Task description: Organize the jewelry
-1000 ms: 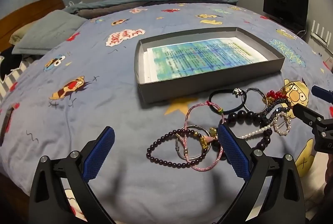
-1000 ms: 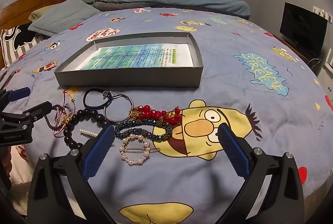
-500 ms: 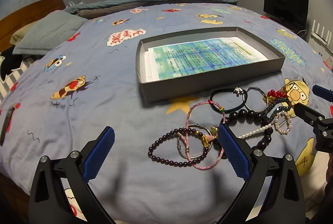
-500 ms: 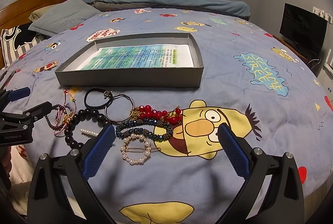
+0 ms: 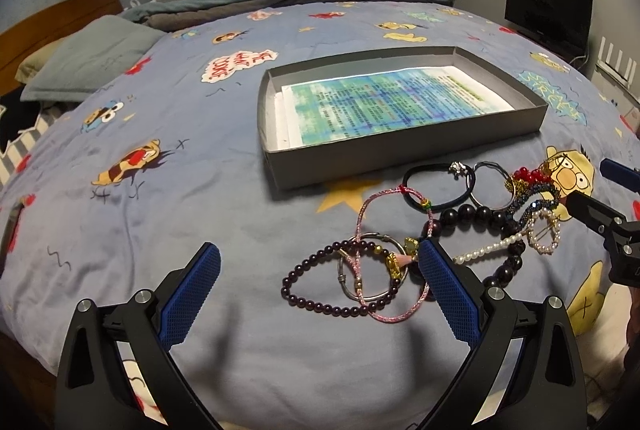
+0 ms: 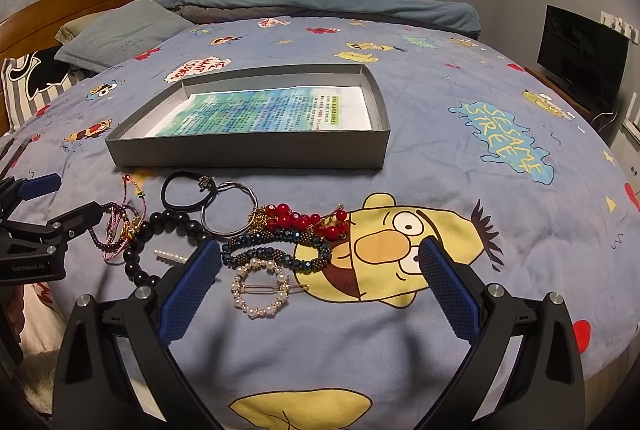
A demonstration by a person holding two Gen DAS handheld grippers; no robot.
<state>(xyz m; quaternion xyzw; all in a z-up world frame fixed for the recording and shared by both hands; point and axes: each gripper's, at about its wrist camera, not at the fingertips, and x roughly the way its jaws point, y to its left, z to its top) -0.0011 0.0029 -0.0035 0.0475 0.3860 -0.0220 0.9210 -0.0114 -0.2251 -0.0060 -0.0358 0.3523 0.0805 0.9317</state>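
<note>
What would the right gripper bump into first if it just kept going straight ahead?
Probably the pearl ring clip, lying between the open right gripper fingers; beyond it come the dark blue beaded bracelet and grey box. Depth is unclear.

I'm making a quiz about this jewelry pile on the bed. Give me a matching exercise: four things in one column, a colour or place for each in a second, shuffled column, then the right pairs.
Things:
1. pearl ring clip
2. grey box
3. red bead bracelet
4. hair tie

Descriptions:
A. black loop nearest the box wall
B. holds only a printed sheet
C. between the open right gripper's fingers
D. just beyond the dark blue beaded bracelet

Pairs: 1-C, 2-B, 3-D, 4-A
</note>
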